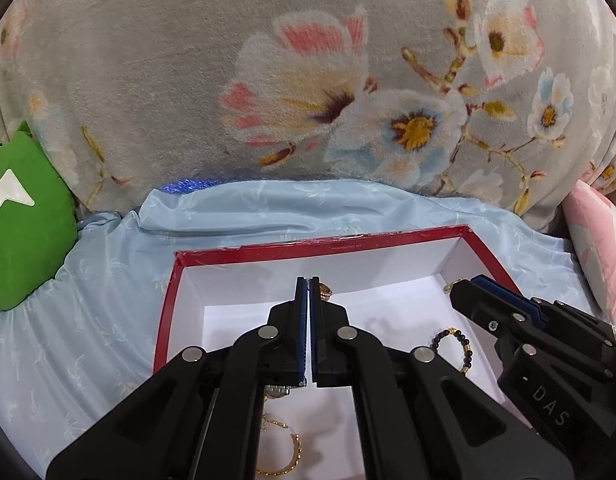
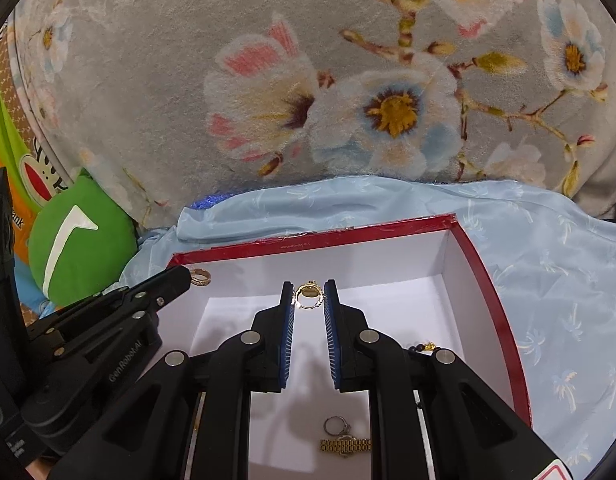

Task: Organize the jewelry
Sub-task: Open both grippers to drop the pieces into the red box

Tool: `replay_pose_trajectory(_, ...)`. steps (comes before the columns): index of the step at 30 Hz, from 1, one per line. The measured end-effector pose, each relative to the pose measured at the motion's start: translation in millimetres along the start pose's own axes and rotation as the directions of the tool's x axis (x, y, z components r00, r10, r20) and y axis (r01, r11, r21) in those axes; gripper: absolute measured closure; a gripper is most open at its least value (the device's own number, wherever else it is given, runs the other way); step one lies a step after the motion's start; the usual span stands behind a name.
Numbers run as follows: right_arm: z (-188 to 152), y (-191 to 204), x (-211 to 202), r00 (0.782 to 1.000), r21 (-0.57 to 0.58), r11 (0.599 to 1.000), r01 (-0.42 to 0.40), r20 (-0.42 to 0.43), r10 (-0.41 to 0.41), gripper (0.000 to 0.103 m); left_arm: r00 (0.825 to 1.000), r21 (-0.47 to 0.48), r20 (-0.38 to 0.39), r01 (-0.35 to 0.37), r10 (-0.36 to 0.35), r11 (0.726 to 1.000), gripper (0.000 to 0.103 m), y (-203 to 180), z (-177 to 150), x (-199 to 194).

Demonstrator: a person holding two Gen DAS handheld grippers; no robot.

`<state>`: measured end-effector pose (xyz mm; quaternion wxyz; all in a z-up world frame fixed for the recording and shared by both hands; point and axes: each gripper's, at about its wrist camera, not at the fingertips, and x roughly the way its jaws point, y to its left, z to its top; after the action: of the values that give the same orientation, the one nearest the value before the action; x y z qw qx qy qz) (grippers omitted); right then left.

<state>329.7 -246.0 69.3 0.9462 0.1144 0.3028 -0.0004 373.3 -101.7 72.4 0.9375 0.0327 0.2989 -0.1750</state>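
**Inspector:** Right wrist view first. The right gripper [image 2: 309, 298] has its jaws nearly together, clamped on a gold ring [image 2: 306, 296] at the tips, held above the red-rimmed box [image 2: 490, 280]. The left gripper [image 1: 308, 292] has its jaws fully together, with a small gold ring [image 1: 325, 292] pinched at the tip, also over the box.

**Clerk:** Handling?

**Inspector:** By my judgement, both rings are light, rigid and slick metal. They are held across the band, which looks the soundest hold, though polished metal could slip or twist against the ribbed blue pads [image 2: 288, 344].

**Clerk:** And further out?

**Inspector:** On the white box floor lie a gold link watch [image 2: 345, 445], a silver ring [image 2: 335, 424] touching it, a dark beaded bracelet [image 1: 454, 347] with gold spacers, and a gold hoop [image 1: 279, 450]. The bracelet will be limp; the others are stiff. The box is smooth card, sitting on a pale blue satiny sheet [image 2: 548, 264]. Behind is a plush grey floral blanket [image 2: 167, 80], and a green cushion [image 2: 81, 240] stands at left.
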Motion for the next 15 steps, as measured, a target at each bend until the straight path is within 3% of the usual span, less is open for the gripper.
replay_pose_trajectory(15,-4.2,-0.5,17.1,1.0,-0.019,1.0,0.011,-0.02,-0.011,0.089,0.999,-0.004,-0.028,-0.019,0.019,1.0,0.103,0.5,-3.0,16.7)
